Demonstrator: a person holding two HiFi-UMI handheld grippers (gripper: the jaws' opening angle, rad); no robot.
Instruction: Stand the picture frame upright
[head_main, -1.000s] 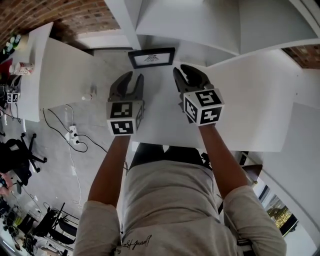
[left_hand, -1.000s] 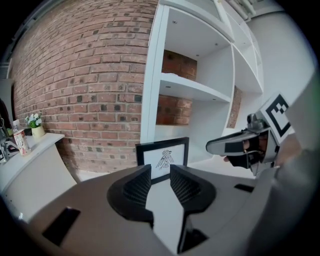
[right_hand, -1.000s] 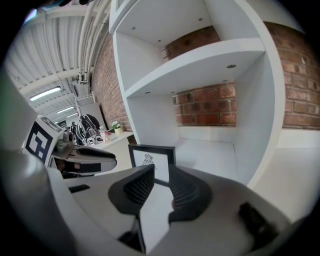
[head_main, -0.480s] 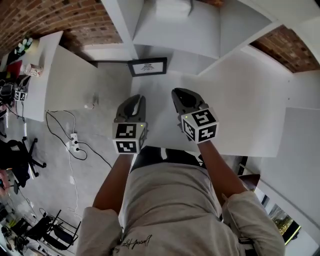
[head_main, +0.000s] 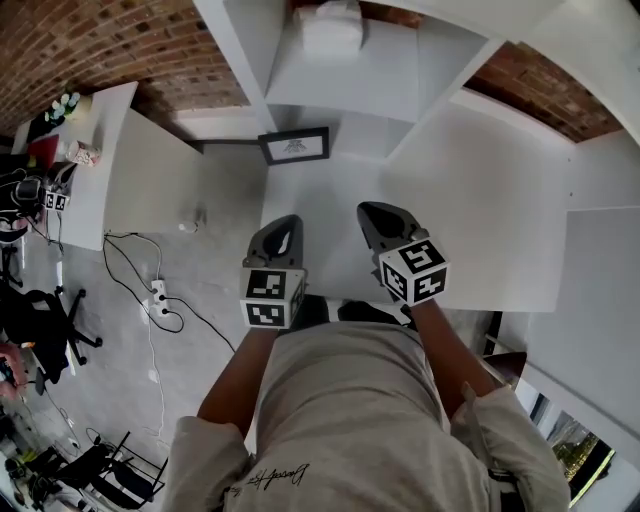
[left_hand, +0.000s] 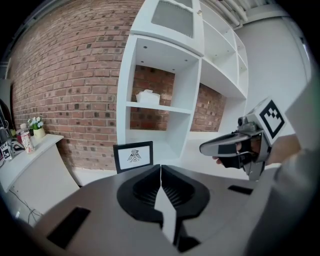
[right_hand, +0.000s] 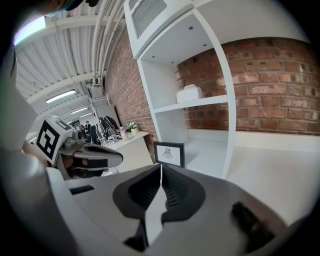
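**By the shelf unit (head_main: 235, 60), picture frame (head_main: 294, 146) upright**

It stands at the tabletop's (head_main: 480, 200) far edge; we judge the task done. Our left hand-held gripper (head_main: 283, 228) and right hand-held gripper (head_main: 383, 222) hang well apart from it, both clenched empty.

**Three viewpoints, one table**

The head view looks steeply down from above the person onto the table (head_main: 320, 185). Both gripper views sit low, facing the nearby shelf unit (left_hand: 192, 120). All three share the picture frame (head_main: 295, 146).
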